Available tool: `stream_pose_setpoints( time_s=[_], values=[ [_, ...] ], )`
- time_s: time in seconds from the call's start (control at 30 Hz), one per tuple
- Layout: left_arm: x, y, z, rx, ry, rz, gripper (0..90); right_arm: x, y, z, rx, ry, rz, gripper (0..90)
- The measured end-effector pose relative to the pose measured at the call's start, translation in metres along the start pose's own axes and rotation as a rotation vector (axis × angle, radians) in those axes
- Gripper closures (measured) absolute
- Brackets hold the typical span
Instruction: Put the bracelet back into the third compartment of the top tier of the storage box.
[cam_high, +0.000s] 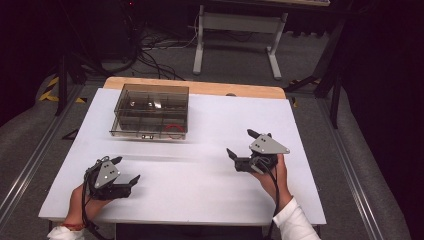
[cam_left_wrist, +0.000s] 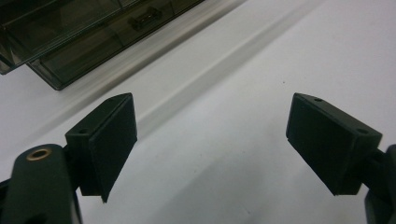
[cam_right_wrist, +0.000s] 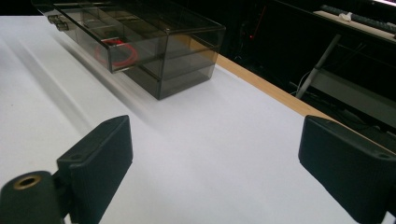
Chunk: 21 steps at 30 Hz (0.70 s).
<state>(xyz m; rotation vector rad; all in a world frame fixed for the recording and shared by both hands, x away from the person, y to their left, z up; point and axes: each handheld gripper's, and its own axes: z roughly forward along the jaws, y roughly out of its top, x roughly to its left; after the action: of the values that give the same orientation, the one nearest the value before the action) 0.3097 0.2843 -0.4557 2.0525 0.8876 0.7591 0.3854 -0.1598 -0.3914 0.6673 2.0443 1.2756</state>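
Contents of the smoked plastic compartment box too small to make out from the high view, apart from a red ring near the front right corner; pale glints farther back not identifiable. In the left gripper view, box cut off by the top and left edges, with the small latch on its front blurred. In the right gripper view, far left end of the box cropped and ring dimmed behind tinted walls. Forearms cut by the bottom edge of the high view; dark surroundings beyond the table unreadable.
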Motion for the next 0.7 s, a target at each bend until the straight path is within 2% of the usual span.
stream_pose_setpoints(
  time_s=[0.2, 0.53, 0.7],
  values=[
    [-0.001, 0.001, -0.001, -0.004, 0.003, 0.0, 17.1, -0.005, -0.01, -0.01, 0.008, -0.017, 0.011, 10.3],
    [-0.001, 0.001, -0.001, -0.003, 0.004, 0.001, 17.0, -0.005, -0.025, -0.024, 0.001, -0.059, 0.021, 7.7],
    [0.0, 0.001, -0.002, -0.003, 0.005, -0.001, 17.2, -0.004, -0.033, -0.028, 0.0, -0.041, 0.035, 7.8]
  ],
)
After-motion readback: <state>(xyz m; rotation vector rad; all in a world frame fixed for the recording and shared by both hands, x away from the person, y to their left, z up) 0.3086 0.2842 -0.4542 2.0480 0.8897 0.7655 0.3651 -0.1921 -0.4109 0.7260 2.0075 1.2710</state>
